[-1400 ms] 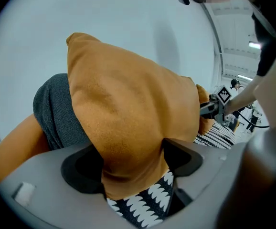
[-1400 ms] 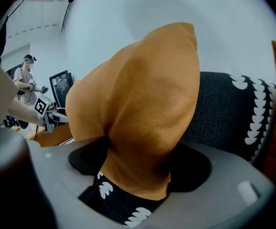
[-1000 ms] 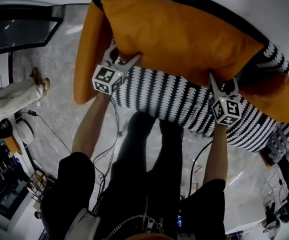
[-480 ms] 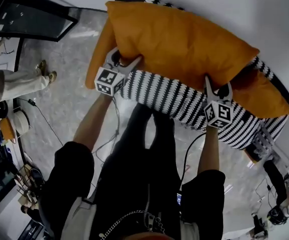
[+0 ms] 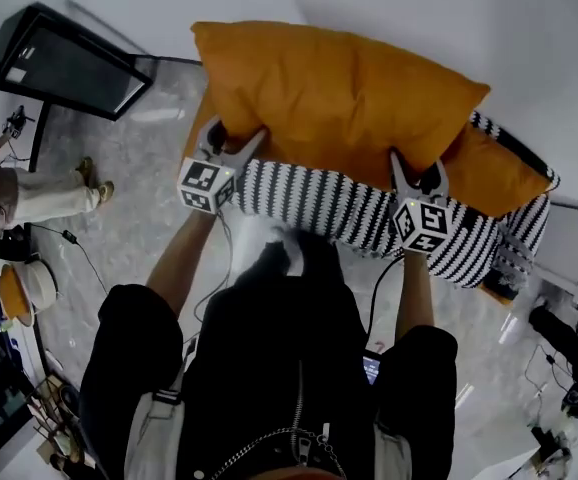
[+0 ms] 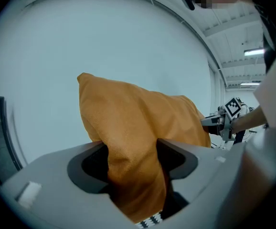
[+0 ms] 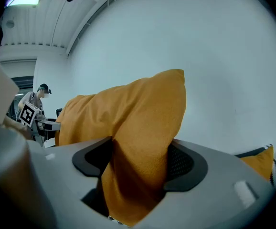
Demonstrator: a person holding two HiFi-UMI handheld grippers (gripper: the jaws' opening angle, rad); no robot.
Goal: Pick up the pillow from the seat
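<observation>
Fingers [image 6: 178, 161] of the left gripper [image 5: 231, 146] and right gripper [image 5: 416, 173] are clamped on the near edge of the pillow [image 5: 339, 88], the striped seat [image 5: 309, 200] just below them; both ends are best raised evenly so no fabric slips.

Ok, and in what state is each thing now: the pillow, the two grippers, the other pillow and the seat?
pillow: raised above the seat, pinched along its lower edge at two places.
left gripper: shut on the pillow's lower edge.
right gripper: shut on the pillow's lower edge.
second pillow: lying at the right end of the seat, not held.
seat: below the raised pillow, with the second pillow on it.
</observation>
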